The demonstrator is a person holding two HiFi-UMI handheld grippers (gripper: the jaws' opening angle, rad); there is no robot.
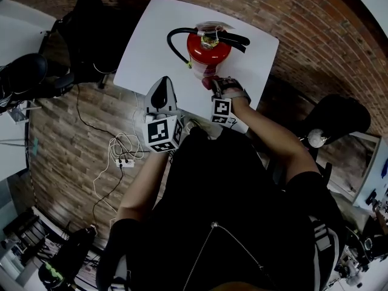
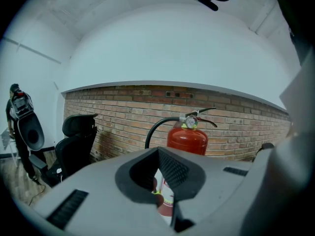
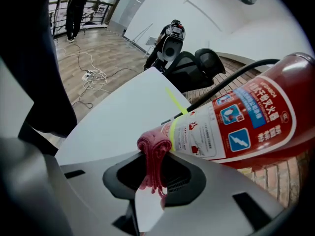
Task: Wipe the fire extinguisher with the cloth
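From the head view, the fire extinguisher [image 1: 209, 47] stands upright on a white tabletop [image 1: 145, 47], its black hose [image 1: 174, 44] curving out to one side. The right tool [image 1: 217, 88] reaches its lower side and pinches a pink cloth [image 1: 207, 79] against it. The left tool [image 1: 162, 83] hovers over the near tabletop edge, just beside the extinguisher and apart from it. A black office chair [image 1: 91, 29] stands off the far left corner, and a power strip [image 1: 123, 160] with looped cable lies on the floor below. The person's dark clothing fills the lower frame.

In the left gripper view, the left tool [image 2: 160, 181] has its jaws a narrow gap apart with nothing between them. Ahead stands the extinguisher [image 2: 188, 139] before a brick wall [image 2: 123, 117], the chair [image 2: 76, 141] at its left. The tool's own body hides the extinguisher's base.

In the right gripper view, the right tool [image 3: 155, 181] is clamped on the folded cloth [image 3: 153, 154], whose top edge touches the labelled lower part of the extinguisher [image 3: 236, 127]. A yellow-green tie [image 3: 174, 102] runs across the label's end. The extinguisher's top is cut off. Behind, the chair [image 3: 197, 65] stands past the tabletop [image 3: 123, 117], and a person [image 3: 76, 4] stands far off.
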